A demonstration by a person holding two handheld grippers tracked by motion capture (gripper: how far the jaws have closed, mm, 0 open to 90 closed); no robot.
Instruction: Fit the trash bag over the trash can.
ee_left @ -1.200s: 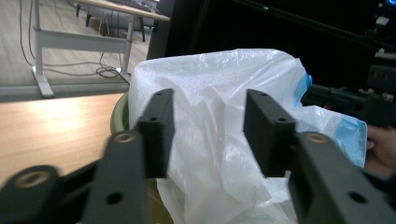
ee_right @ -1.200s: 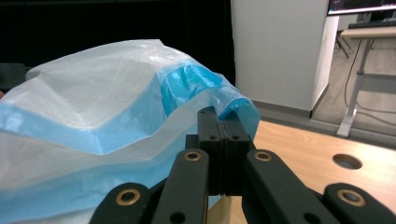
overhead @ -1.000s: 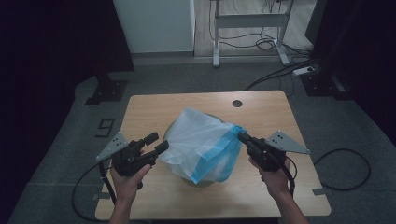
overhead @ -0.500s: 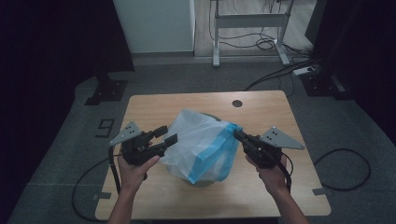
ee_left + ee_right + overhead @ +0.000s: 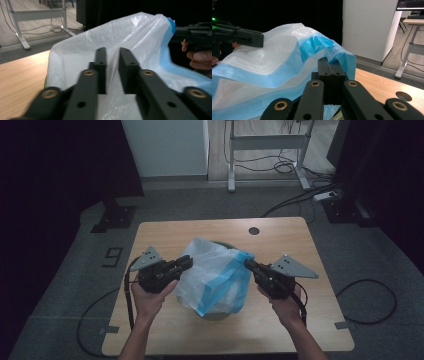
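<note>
White and blue plastic bag [image 5: 215, 275] sits at the middle of a wooden counter [image 5: 280, 240], draped over a greenish bin [image 5: 217, 316] whose rim peeks out beneath it. A person's two hands reach in from the near edge, one on each side of the bag.

The left claw [image 5: 186, 264] meets the bag's white left edge; its jaws have just been closing and now pinch a fold of the thin film between them, with a narrow slit left between the pads in the left gripper view [image 5: 111, 67].

The right claw [image 5: 248, 264] grips the bag's blue-banded right edge, jaws pressed tight together on the plastic, as the right gripper view [image 5: 329, 72] shows close up.

The bag is stretched between the two claws, puffed upward and crinkled. A round cable hole [image 5: 254, 230] marks the counter's far side.
</note>
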